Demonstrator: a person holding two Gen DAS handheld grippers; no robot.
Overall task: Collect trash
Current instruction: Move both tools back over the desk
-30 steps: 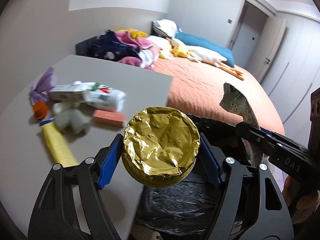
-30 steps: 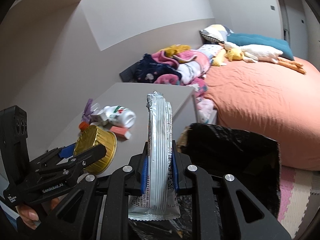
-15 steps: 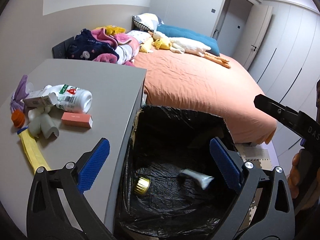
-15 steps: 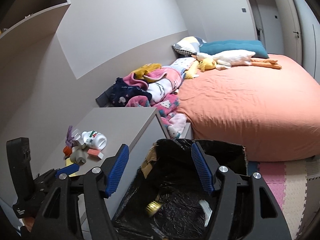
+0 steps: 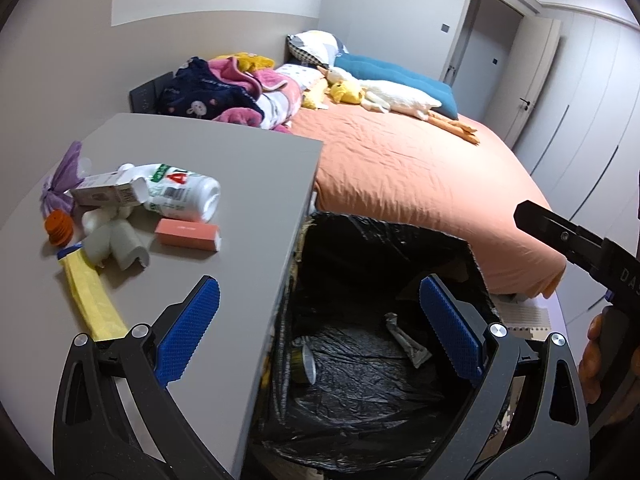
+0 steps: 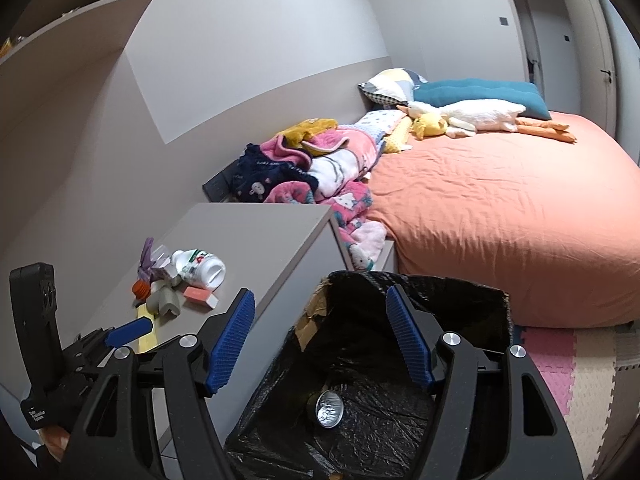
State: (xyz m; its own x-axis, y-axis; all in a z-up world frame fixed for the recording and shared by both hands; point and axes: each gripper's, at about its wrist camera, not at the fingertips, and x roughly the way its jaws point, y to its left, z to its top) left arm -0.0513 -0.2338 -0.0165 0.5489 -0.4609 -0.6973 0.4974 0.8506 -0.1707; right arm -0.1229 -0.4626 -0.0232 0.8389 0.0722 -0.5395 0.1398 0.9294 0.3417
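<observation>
Both grippers are hovering with fingers spread and empty, the left gripper (image 5: 318, 330) wide, the right gripper (image 6: 320, 340) opening, above a black plastic-lined bin (image 5: 400, 240) holding a round gold foil tin (image 5: 302, 364).

Orange bed (image 6: 500, 216); grey walls (image 6: 260, 32)

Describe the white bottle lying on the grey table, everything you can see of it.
The white bottle is plastic-looking and lies on its side on the grey table, its flat base turned toward the bed. A label with green print and a red mark wraps its body. A small open carton leans across its neck end, so any cap is hidden. A pink box lies just in front, apart from it. Neither gripper touches it.
</observation>
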